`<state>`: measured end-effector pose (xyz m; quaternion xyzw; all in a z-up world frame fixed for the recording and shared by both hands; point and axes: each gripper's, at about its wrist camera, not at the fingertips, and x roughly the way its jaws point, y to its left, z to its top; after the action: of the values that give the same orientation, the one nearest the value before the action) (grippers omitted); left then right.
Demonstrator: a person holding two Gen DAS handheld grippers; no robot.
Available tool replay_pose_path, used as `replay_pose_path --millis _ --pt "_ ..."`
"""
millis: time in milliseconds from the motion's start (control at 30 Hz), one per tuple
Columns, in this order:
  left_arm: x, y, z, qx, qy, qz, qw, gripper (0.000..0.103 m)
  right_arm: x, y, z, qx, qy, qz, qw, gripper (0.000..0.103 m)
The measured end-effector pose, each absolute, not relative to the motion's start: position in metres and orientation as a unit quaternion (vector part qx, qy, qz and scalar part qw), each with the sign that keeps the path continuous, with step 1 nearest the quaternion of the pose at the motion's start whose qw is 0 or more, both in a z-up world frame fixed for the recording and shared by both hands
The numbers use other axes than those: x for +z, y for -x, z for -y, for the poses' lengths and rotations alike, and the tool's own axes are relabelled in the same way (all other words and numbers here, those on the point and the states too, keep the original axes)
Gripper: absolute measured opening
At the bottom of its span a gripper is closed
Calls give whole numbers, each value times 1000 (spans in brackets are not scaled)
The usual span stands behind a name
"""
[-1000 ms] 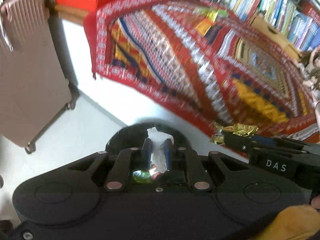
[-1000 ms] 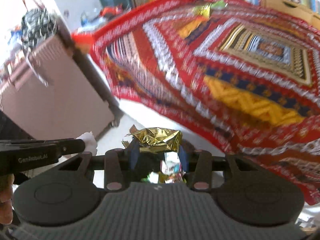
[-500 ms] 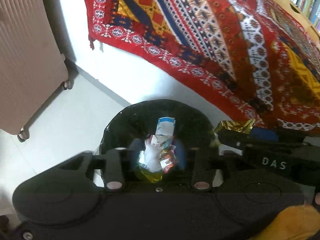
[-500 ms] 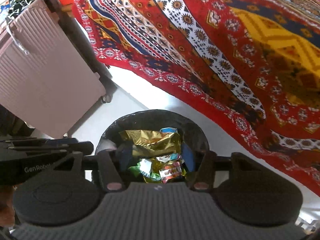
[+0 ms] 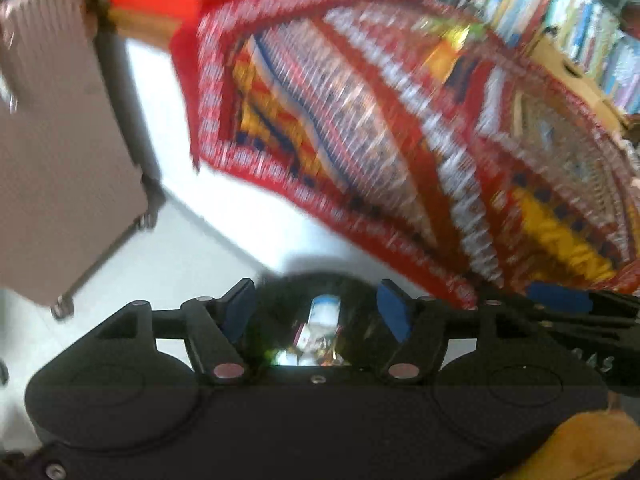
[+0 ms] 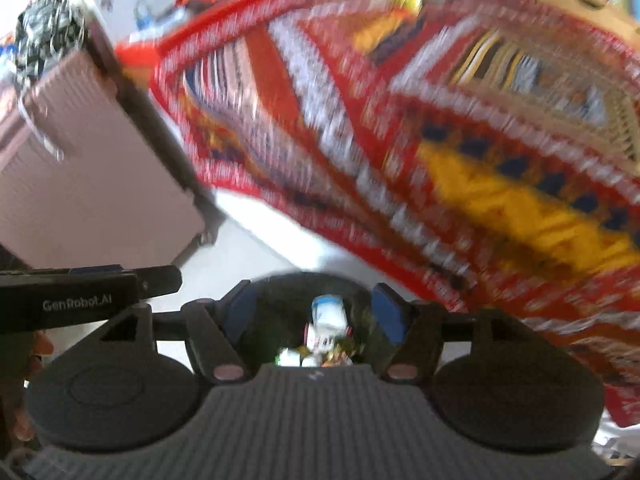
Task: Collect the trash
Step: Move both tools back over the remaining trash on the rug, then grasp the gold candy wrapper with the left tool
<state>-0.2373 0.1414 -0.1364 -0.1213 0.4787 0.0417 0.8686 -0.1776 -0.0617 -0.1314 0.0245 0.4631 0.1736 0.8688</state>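
Observation:
Both views are motion-blurred. My left gripper (image 5: 316, 304) hangs over a black-lined trash bin (image 5: 320, 278), its jaws opening with nothing between the blue pads. Crumpled wrappers and paper (image 5: 320, 332) lie inside the bin. My right gripper (image 6: 314, 304) is over the same bin (image 6: 280, 282), jaws opening too and empty, with the dropped trash (image 6: 328, 328) below it. The right gripper's fingers (image 5: 560, 300) show at the right of the left wrist view, the left one's fingers (image 6: 160, 278) at the left of the right wrist view. More yellow and green wrappers (image 5: 448, 44) lie far off on the rug.
A red patterned rug (image 5: 400, 160) covers the floor beyond the bin. A pink wheeled suitcase (image 5: 60, 140) stands at the left. Bookshelves (image 5: 520, 0) and a cardboard box (image 5: 568, 76) line the far side. White floor (image 5: 192, 248) lies between suitcase and rug.
The left gripper held white paper and the right a gold wrapper. Both opened over the bin, the pieces dropped in, and both views have swung back up toward the rug.

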Motion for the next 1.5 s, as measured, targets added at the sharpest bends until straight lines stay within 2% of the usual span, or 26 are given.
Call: replay_pose_path --millis 200,567,733,833,933,1100,1300,1500 --pt "-62 205 -127 1 90 -438 894 78 -54 166 91 119 -50 -402 906 78" --pt "62 89 -99 -64 92 -346 931 76 54 82 139 53 -83 -273 957 78" --pt "114 11 -85 -59 90 -297 949 76 90 10 157 48 -98 -233 966 78" --pt "125 -38 -78 -49 90 -284 953 76 97 -39 169 54 -104 -223 968 78" --pt "111 -81 -70 -37 97 -293 950 82 88 -93 182 59 -106 -237 964 78" --pt "42 -146 -50 -21 109 -350 930 81 45 -174 198 83 -108 -292 947 78" --pt "-50 -189 -21 -5 88 -406 910 81 -20 -244 199 118 -98 -352 923 78" --pt "-105 -224 1 5 58 -432 900 81 -72 -293 186 162 -93 -393 900 78"
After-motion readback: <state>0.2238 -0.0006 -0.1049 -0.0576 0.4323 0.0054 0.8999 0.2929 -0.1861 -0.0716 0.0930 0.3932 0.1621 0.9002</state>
